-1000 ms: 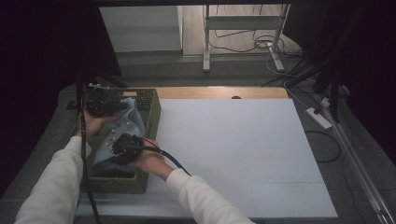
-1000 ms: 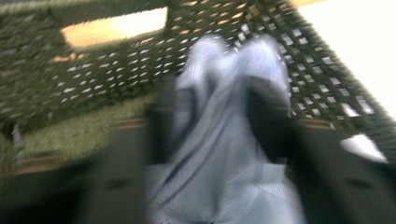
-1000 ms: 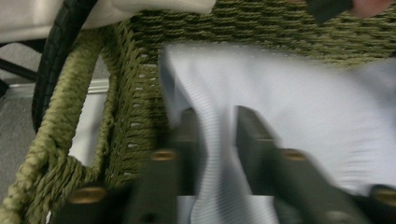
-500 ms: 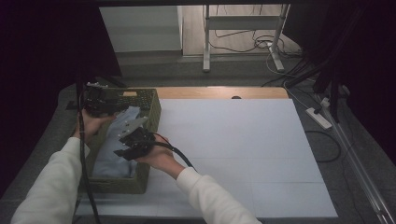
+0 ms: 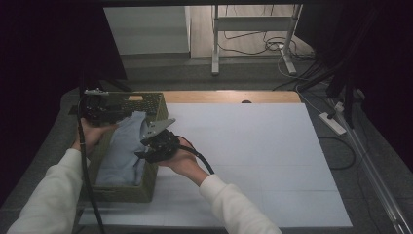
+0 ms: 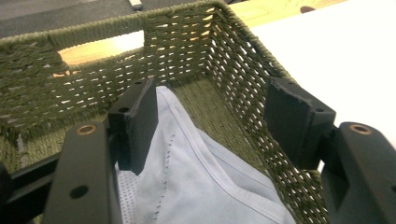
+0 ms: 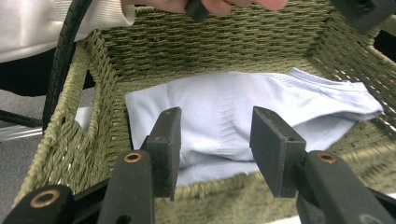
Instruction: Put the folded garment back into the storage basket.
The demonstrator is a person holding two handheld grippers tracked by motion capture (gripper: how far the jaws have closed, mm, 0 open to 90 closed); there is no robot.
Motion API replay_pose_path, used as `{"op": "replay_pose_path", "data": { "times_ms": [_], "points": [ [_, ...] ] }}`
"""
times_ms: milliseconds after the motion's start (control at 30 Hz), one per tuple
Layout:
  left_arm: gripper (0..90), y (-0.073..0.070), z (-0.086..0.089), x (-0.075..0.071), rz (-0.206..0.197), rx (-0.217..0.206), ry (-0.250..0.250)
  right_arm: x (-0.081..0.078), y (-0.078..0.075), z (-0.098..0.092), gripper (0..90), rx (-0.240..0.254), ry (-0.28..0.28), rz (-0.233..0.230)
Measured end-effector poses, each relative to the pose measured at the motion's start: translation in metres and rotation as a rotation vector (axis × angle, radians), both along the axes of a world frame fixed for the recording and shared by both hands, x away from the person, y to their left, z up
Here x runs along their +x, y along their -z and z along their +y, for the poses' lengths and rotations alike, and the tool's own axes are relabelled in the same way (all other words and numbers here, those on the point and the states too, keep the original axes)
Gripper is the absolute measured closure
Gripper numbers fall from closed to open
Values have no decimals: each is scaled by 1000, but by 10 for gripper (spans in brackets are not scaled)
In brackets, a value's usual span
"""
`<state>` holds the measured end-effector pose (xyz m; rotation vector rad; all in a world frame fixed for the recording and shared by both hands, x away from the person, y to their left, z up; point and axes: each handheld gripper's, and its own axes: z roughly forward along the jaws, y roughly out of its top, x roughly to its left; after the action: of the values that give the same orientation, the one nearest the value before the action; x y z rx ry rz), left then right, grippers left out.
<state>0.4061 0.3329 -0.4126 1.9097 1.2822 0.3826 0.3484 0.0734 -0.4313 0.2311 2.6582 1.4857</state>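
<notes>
Right gripper (image 5: 146, 142) hangs at the near right rim of the basket (image 5: 127, 193), its jaws apart and having just widened; in the right gripper view (image 7: 215, 140) nothing sits between the pads, and the cloth (image 7: 243, 121) lies beyond them on the basket floor. Left gripper (image 5: 100, 108) is at the basket's far left end, jaws spread and lately opening; in the left gripper view (image 6: 210, 126) its left pad rests against the cloth's raised edge (image 6: 196, 172) while the right pad stands outside the basket's wall (image 6: 243, 84), so the jaws straddle that wall without pinching anything.

From above, the pale blue cloth (image 5: 122, 151) lies inside the basket, its long axis running along the basket's length, from the near end up toward the far end. Its far end is lifted and leans up toward the far right corner, close to the right gripper's grey plate; the near part lies flatter on the bottom. The right gripper view shows a stitched hem and a pointed corner aimed toward the basket's side.

The basket stands at the left edge of the white worktop (image 5: 253, 161)
</notes>
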Motion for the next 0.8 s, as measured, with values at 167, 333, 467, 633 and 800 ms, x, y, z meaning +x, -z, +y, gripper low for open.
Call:
{"op": "replay_pose_path", "data": {
  "times_ms": [167, 333, 467, 633, 800],
  "points": [
    [360, -2, -2, -7, -13, -14, 14, 3, 0, -11, 533, -2, 16, 7],
    [358, -3, -7, -15, -8, -23, 39, 5, 2, -22, 531, -5, 32, 17],
    [357, 0, -13, -23, -4, -34, 54, 5, 2, -33, 526, 1, 50, 21],
    [357, -1, -21, -35, -14, -58, 73, 5, 2, -49, 517, 6, 70, 18],
    [355, -3, -30, -48, -25, -58, 97, 3, 2, -68, 512, 10, 99, 2]
  ]
}}
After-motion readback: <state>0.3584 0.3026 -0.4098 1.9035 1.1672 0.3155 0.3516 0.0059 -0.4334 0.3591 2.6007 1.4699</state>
